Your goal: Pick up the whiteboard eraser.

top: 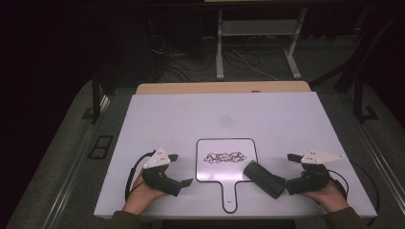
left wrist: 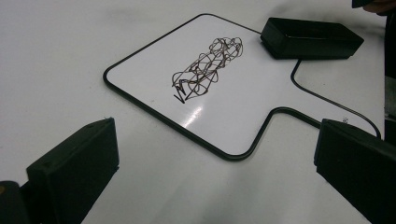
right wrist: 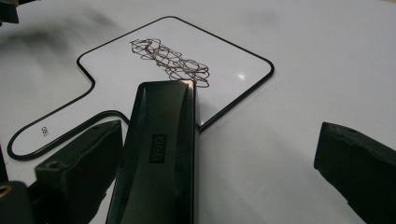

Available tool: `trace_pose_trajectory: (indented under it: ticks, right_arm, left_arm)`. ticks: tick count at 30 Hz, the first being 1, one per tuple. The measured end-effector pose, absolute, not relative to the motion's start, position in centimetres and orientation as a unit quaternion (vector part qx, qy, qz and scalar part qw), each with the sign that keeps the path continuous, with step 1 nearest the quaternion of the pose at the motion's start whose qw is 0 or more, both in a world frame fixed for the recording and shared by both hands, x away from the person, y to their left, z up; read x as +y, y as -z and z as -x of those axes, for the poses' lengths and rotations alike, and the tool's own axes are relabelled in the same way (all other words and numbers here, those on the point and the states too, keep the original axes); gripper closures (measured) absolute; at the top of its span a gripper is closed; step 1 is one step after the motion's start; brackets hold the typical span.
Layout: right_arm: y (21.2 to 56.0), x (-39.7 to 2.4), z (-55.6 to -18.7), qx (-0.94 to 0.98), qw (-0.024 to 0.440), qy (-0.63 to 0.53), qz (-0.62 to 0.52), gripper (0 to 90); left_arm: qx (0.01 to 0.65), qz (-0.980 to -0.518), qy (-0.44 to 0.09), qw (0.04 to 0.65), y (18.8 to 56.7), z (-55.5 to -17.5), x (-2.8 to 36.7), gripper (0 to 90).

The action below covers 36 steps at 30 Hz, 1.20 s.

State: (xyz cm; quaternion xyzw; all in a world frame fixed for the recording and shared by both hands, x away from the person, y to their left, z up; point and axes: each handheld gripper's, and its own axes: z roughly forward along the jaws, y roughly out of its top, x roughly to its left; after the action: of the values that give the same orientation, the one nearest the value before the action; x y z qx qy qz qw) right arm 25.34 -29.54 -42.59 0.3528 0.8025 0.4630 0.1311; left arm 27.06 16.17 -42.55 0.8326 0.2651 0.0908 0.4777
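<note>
A small white handled board (top: pixel 210 172) (left wrist: pixel 154 60) (right wrist: pixel 233 63) lies flat near the table's front edge. A dark scribble (top: pixel 224 157) (left wrist: pixel 205 70) (right wrist: pixel 170 60) marks its middle. A black eraser (top: pixel 264 179) (left wrist: pixel 310 37) (right wrist: pixel 161 149) rests on the board's right corner, partly on the table. My right gripper (top: pixel 289 171) (right wrist: pixel 219 186) is open, with the eraser lying between its jaws against the left one. My left gripper (top: pixel 180 169) (left wrist: pixel 212 186) stands open left of the board with nothing between its jaws.
The white tabletop (top: pixel 215 114) stretches bare beyond the board to a wooden strip (top: pixel 224 87) at the far edge. On the floor behind stand a desk frame (top: pixel 258 43) and loose cables (top: pixel 181 67). A hand holds each gripper at the front edge.
</note>
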Motion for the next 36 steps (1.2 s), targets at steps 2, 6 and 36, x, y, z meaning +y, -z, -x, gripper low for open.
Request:
trace_pose_trajectory:
  ticks: [2,6,36]
  right_arm:
    - [42.5,-29.5,-25.4,0.802,0.13,-0.463,-0.353,0.4]
    - [42.3,-29.5,-25.4,0.803,0.131,-0.465,-0.35,0.4]
    - [40.2,-27.2,-28.2,0.813,0.107,-0.472,-0.323,0.4]
  left_arm:
    - [0.265,-0.833,-0.09,0.477,42.6,-27.1,16.2,0.0]
    - [0.264,-0.834,-0.092,0.476,42.6,-27.1,16.0,0.0]
    - [0.258,-0.834,-0.098,0.477,42.2,-27.0,15.4,0.0]
